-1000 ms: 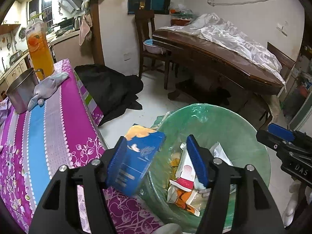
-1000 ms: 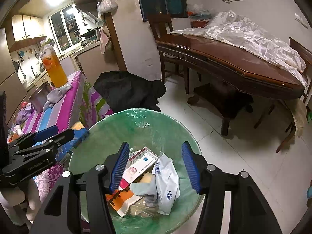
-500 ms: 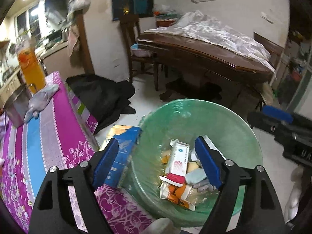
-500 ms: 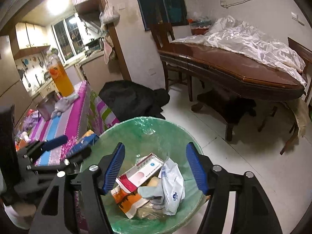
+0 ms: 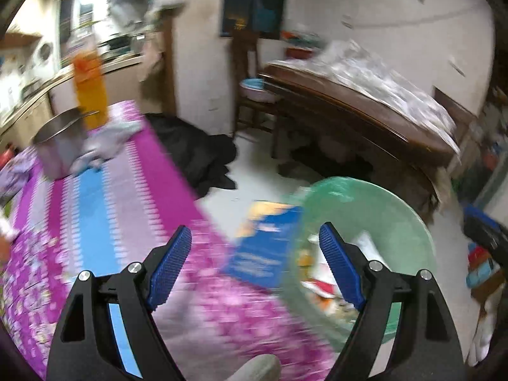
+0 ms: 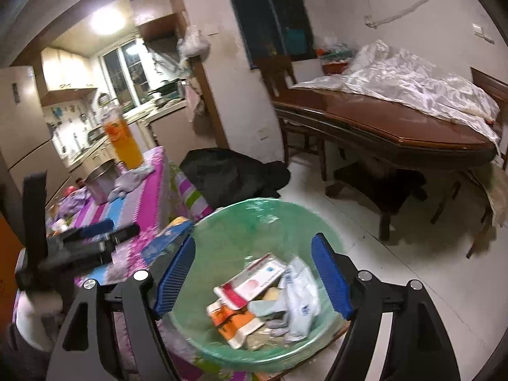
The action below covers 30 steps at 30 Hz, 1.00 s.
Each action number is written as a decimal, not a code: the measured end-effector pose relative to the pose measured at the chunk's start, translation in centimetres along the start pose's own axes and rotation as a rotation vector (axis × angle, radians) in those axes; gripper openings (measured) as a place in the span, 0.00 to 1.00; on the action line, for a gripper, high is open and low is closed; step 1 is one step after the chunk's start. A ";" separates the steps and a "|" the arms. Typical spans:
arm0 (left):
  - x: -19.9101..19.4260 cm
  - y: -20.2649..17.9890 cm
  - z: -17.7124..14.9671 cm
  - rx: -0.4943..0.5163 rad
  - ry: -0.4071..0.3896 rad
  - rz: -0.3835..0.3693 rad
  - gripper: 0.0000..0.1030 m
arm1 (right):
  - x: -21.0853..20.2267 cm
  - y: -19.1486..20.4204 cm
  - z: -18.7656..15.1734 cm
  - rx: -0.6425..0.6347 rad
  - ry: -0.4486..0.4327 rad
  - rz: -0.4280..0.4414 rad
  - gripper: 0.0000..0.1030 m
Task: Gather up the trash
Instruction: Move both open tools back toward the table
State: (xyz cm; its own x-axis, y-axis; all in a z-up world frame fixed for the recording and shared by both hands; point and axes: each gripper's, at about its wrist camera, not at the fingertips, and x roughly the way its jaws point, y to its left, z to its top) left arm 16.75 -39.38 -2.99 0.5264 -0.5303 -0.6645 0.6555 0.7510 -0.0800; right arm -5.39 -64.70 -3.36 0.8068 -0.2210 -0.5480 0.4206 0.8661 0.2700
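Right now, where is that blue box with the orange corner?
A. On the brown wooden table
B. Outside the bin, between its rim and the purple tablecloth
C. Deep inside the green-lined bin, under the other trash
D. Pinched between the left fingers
B: the blue box sits outside the green-lined bin, against its rim beside the purple tablecloth; the left gripper is open and empty.

I can read nothing: print on my blue carton [image 5: 270, 247] and the packets [image 6: 270, 292] in the bin is too blurred.
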 end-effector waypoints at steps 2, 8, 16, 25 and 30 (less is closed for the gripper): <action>-0.5 3.2 -0.2 -0.056 0.001 0.034 0.77 | -0.2 1.3 -0.6 -0.010 0.000 0.032 0.77; -2.9 8.2 -1.9 -0.105 -0.006 0.103 0.77 | -0.3 5.1 -2.1 -0.048 0.013 0.113 0.78; -6.8 14.0 -6.3 -0.107 0.017 0.202 0.77 | 0.7 14.7 -5.1 -0.183 0.037 0.283 0.78; -13.2 27.7 -10.9 -0.308 0.030 0.385 0.77 | 3.7 26.4 -7.6 -0.329 0.115 0.459 0.78; -16.6 36.3 -12.1 -0.439 0.013 0.461 0.77 | 4.9 31.6 -8.3 -0.387 0.141 0.515 0.78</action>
State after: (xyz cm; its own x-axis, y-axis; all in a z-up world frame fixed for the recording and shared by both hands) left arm 25.29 1.43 -3.86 0.6930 -0.1110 -0.7123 0.0788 0.9938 -0.0783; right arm 8.44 -34.72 -4.10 0.7915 0.3030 -0.5307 -0.2058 0.9499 0.2354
